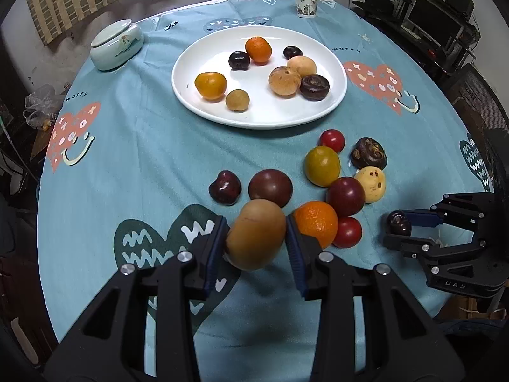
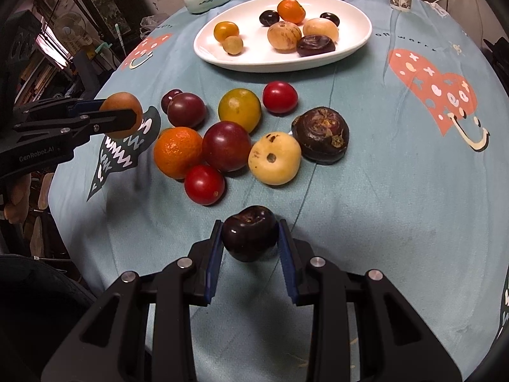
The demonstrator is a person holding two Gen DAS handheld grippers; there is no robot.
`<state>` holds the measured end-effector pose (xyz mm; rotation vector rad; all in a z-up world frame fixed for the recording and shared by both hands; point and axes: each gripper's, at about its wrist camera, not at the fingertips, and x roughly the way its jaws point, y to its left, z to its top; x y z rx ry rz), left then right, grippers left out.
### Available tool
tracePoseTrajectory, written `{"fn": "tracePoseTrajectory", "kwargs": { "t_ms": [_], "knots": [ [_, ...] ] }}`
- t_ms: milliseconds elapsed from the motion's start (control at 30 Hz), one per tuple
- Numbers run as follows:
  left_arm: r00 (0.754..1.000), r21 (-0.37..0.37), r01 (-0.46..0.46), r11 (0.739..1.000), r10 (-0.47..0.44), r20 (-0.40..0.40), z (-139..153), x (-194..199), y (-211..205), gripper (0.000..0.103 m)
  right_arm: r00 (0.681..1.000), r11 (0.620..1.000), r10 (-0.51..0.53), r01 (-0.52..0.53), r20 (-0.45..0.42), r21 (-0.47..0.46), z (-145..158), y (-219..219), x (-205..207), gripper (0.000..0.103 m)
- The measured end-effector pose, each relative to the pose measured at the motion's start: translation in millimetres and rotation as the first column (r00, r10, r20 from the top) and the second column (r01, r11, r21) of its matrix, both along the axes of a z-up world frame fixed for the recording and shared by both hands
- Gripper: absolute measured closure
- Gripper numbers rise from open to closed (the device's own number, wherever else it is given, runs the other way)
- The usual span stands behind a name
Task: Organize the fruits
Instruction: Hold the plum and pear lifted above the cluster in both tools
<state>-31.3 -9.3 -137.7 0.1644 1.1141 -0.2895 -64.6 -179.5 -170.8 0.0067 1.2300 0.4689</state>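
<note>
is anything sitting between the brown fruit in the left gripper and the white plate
Yes. A dark red cherry and a dark purple plum lie on the blue tablecloth between the round tan-brown fruit, held in the left hand-held gripper, and the white plate. Carried above them, nothing blocks it.

Fruit lies in two groups on the tabletop [image 1: 133, 165], one on a plate [image 1: 191, 95] and one loose.
The plate sits toward the far side, with a lidded jar [image 1: 116, 46] to its left and a paper cup [image 1: 306, 3] behind it to the right. The loose fruit [image 2: 235, 137] lies nearer, between the left tool [image 1: 257, 234] and the right tool [image 2: 249, 234], each holding one piece.
</note>
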Motion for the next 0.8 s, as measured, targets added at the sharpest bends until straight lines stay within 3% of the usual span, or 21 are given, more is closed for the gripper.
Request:
{"fn": "tracePoseTrajectory", "kwargs": {
  "t_ms": [533, 800],
  "knots": [
    [1.000, -0.015, 0.013, 1.000, -0.013, 0.006, 4, 14, -1, 0.065, 1.000, 1.000, -0.006, 0.006, -0.025, 0.019, -3, -4, 4, 0.069],
    [1.000, -0.031, -0.023, 0.999, 0.023, 0.015, 9, 17, 15, 0.065, 0.999, 1.000, -0.013, 0.014, -0.034, 0.021, -5, -6, 5, 0.069]
  ]
}}
